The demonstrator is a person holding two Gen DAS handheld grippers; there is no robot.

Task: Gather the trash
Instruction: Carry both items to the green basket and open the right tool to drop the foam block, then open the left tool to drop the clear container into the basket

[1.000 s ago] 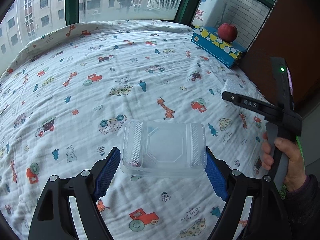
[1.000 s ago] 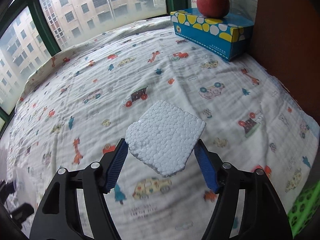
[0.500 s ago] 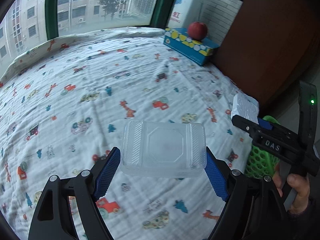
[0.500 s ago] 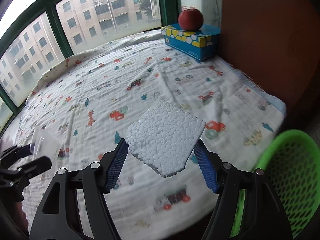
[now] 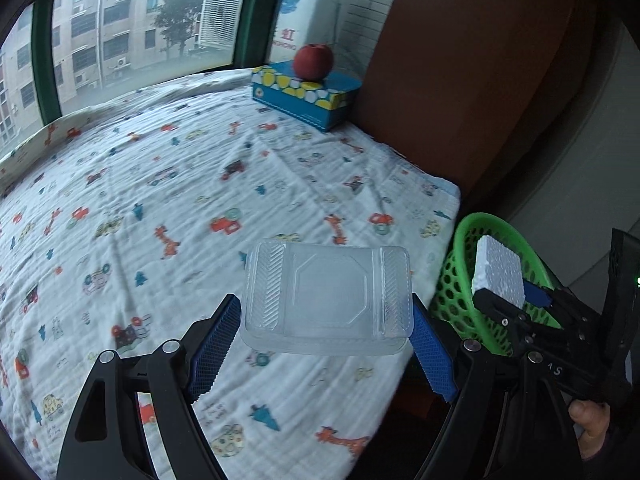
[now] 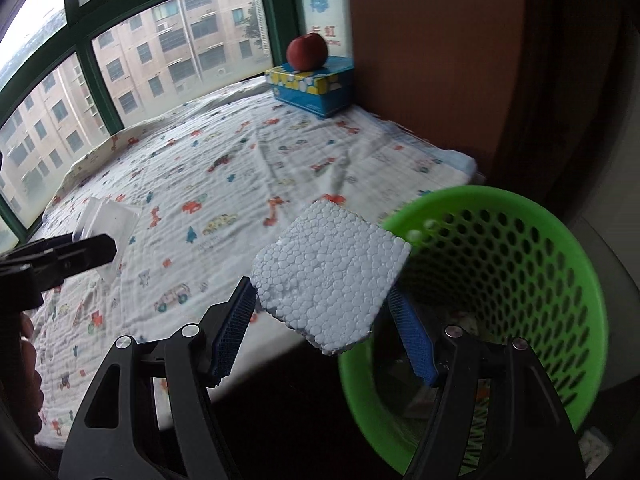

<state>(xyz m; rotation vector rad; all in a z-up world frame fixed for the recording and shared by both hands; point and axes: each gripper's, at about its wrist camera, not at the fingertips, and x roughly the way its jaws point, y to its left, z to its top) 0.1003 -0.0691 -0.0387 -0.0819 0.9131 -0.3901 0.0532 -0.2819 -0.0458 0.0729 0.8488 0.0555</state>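
**Foam and plastic on their way to the bin**

White cotton printed with cars and giraffes covers the bed [image 5: 168, 184], which fills most of both views and looks free of loose litter. Off its near right corner stands the green mesh basket [image 6: 532, 240], on the floor by the brown wall. Far back, a blue tissue box [image 5: 304, 96] carries a red apple [image 5: 313, 61] (neither looks like trash).

The left gripper [image 5: 326, 344] clamps a clear plastic container [image 5: 326, 296] by its short ends, above the bed's near edge. The right gripper [image 6: 324, 316] is closed on a white foam block [image 6: 330, 276], held at the basket's near left rim.

Judged from this, the carry-to-bin step is in hand. Next, the foam needs to pass fully over the opening before the jaws part; the container has farther to travel to the right.

The basket's bottom is dim and blurred, with something pale inside that cannot be identified. Its right side is cut off behind the right gripper in the left view.
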